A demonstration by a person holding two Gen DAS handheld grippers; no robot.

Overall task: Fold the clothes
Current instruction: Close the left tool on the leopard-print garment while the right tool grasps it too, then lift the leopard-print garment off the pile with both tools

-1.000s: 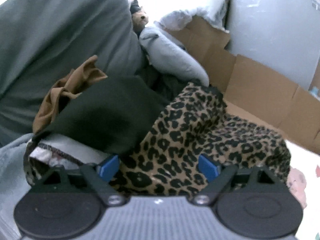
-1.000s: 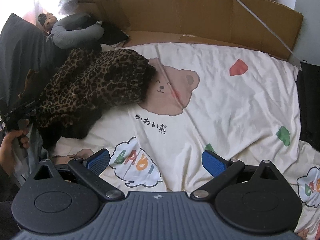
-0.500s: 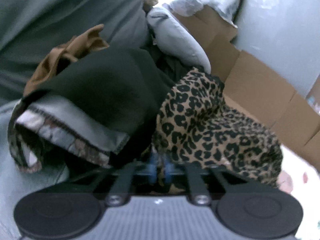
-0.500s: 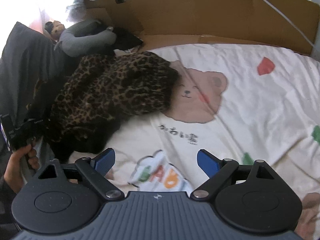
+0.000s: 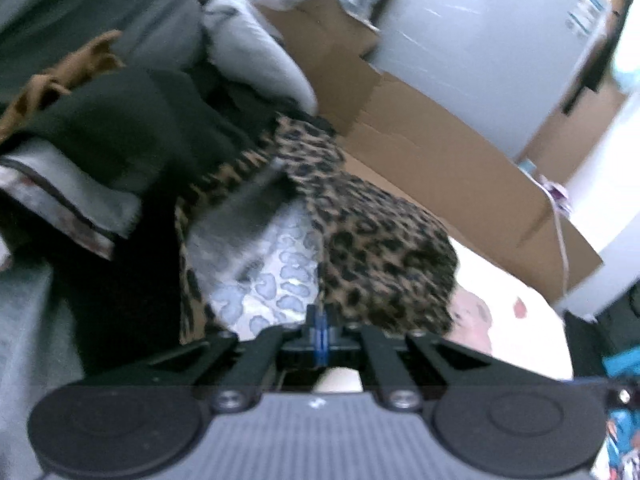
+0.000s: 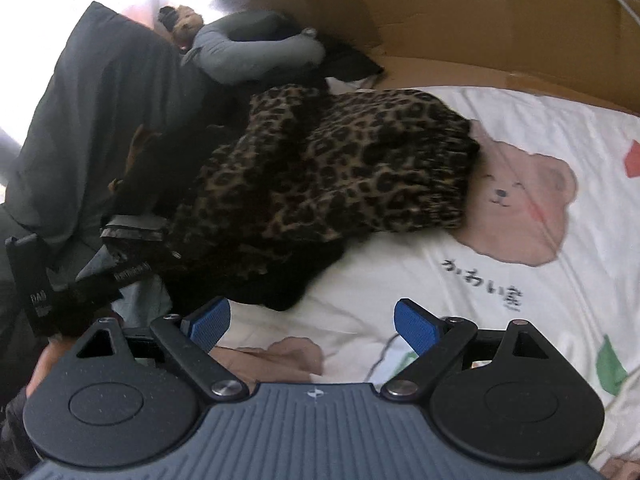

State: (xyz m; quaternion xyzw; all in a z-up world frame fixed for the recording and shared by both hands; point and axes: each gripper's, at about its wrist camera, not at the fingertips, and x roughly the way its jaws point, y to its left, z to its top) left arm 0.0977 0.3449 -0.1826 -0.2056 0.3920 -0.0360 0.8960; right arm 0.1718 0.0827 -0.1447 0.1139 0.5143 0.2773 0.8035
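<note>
Left wrist view: the left gripper [image 5: 322,330] has its blue pads pressed together on an edge of the leopard-print garment [image 5: 372,236], whose pale inner side is turned toward the camera just above the pads. The garment lies heaped against a black garment [image 5: 132,136] and a grey-edged cloth [image 5: 76,196], with a brown cloth [image 5: 52,84] and a grey pillow [image 5: 256,52] behind. Cardboard sheets [image 5: 432,152] stand along the far edge of the bed; this view is blurred. Right wrist view: the right gripper [image 6: 310,320] is spread wide and empty, hanging over the white printed bedsheet [image 6: 500,280] with its bear motif [image 6: 520,200]. The leopard-print garment [image 6: 328,164] lies bunched on the sheet ahead of the fingers, partly covering the bear print, with dark fabric [image 6: 288,276] under its near edge. The left gripper [image 6: 124,256] enters from the left edge, its tip at the garment's left side, and a hand [image 6: 42,364] shows at the lower left.
</note>
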